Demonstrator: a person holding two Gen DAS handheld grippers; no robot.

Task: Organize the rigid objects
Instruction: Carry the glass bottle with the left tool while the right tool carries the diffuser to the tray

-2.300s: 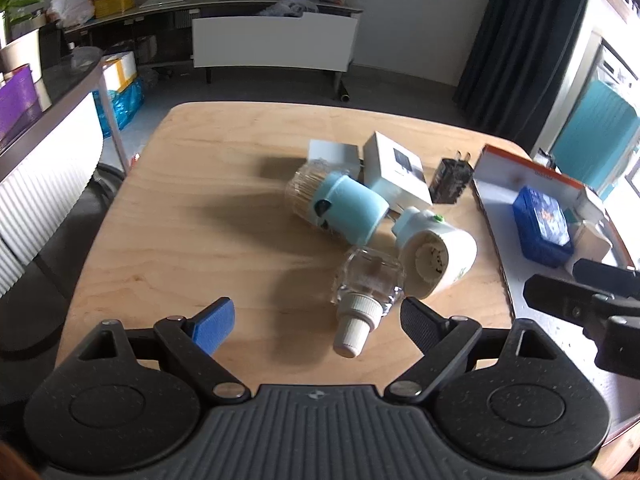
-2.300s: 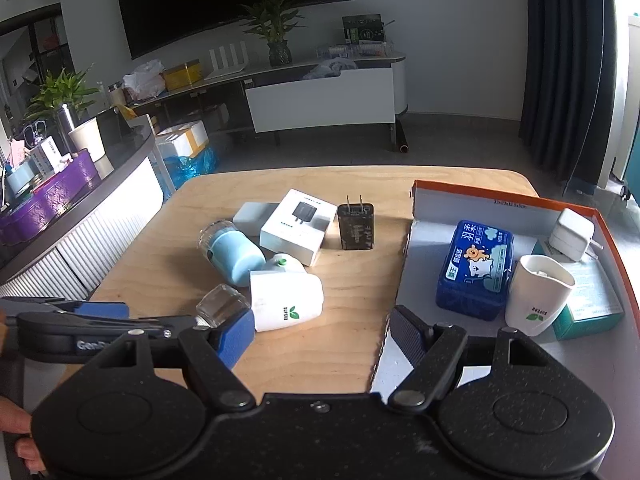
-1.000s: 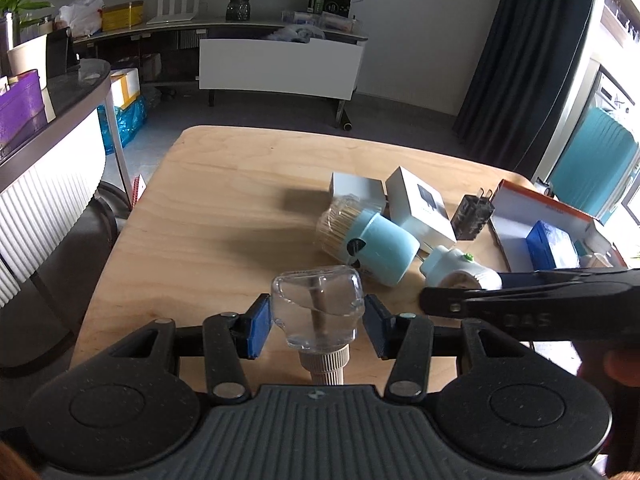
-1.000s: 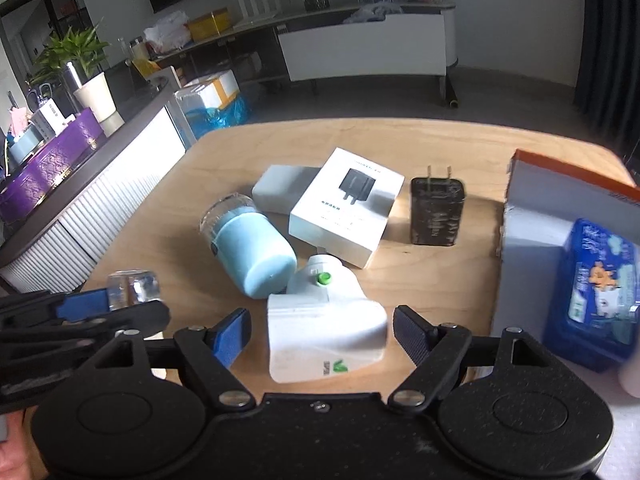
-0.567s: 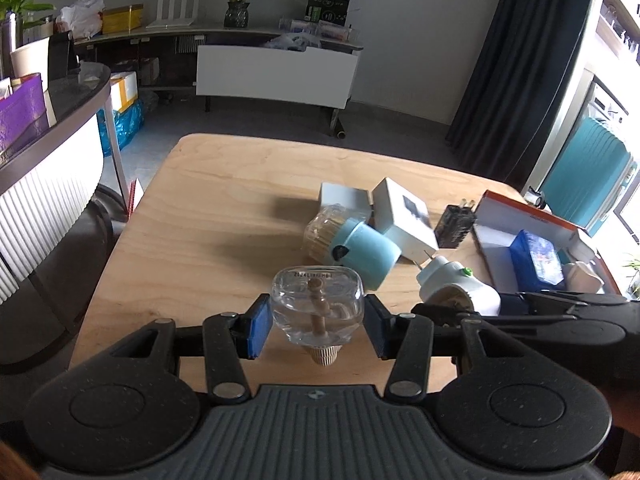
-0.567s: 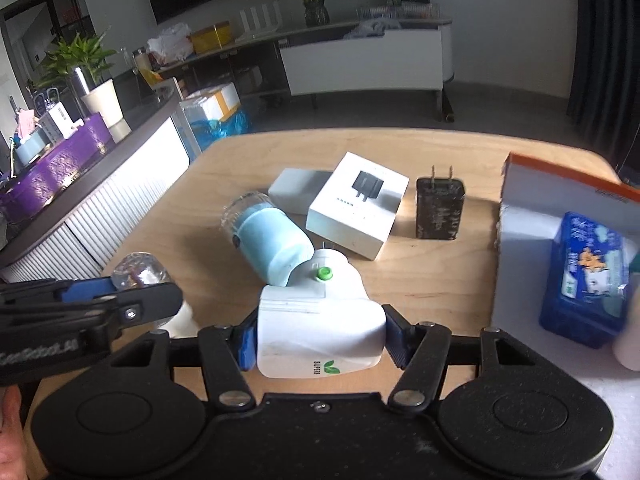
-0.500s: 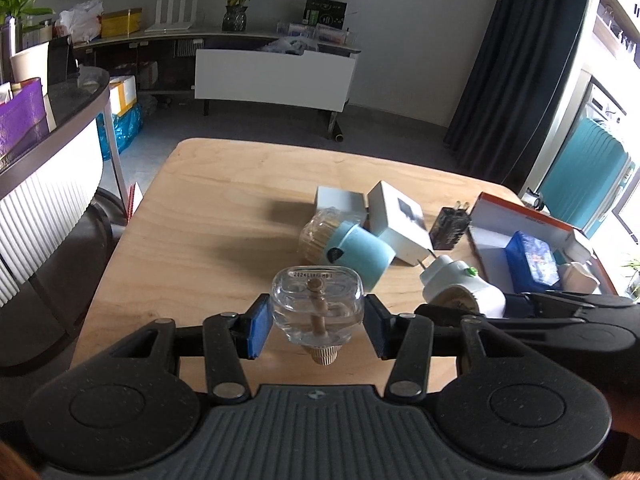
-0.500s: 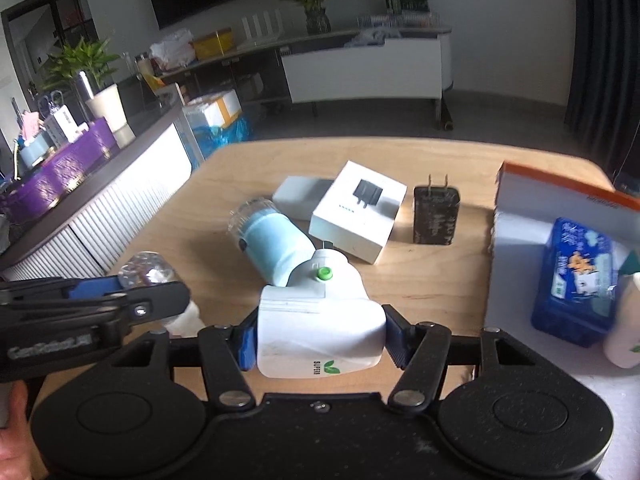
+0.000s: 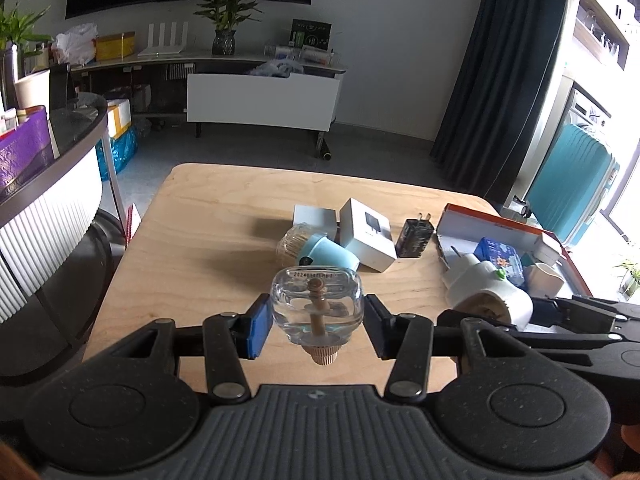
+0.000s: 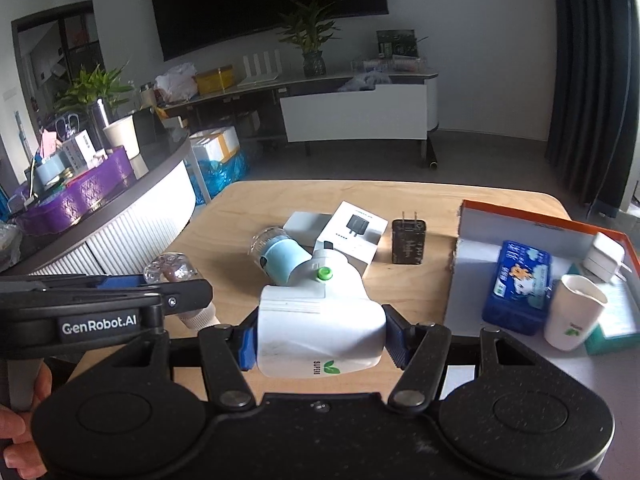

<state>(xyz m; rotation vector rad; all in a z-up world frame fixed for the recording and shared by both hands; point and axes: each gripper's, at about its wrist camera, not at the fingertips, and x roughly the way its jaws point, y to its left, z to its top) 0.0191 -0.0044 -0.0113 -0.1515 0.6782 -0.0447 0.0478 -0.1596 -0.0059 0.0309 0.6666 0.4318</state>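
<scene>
My left gripper [image 9: 316, 318] is shut on a clear glass bottle [image 9: 316, 296] with a ribbed beige neck pointing down, held above the wooden table [image 9: 208, 240]. My right gripper [image 10: 320, 338] is shut on a white plug-in device [image 10: 320, 320] with a green button, also off the table. In the left wrist view that device [image 9: 488, 296] hangs to the right of the bottle. In the right wrist view the left gripper [image 10: 176, 286] and the bottle [image 10: 170, 268] are at the left.
On the table lie a blue toothpick holder [image 9: 326, 252], a white charger box [image 9: 368, 236], a grey flat box [image 9: 314, 218] and a black plug adapter [image 9: 414, 234]. An orange-rimmed box [image 10: 520, 216] at the right holds a blue tissue pack [image 10: 518, 280], a white cup [image 10: 574, 312] and a white charger [image 10: 604, 256].
The left gripper closed on the bottle and lifted it. The right gripper closed on the white device, raised it off the table and carried it to the right.
</scene>
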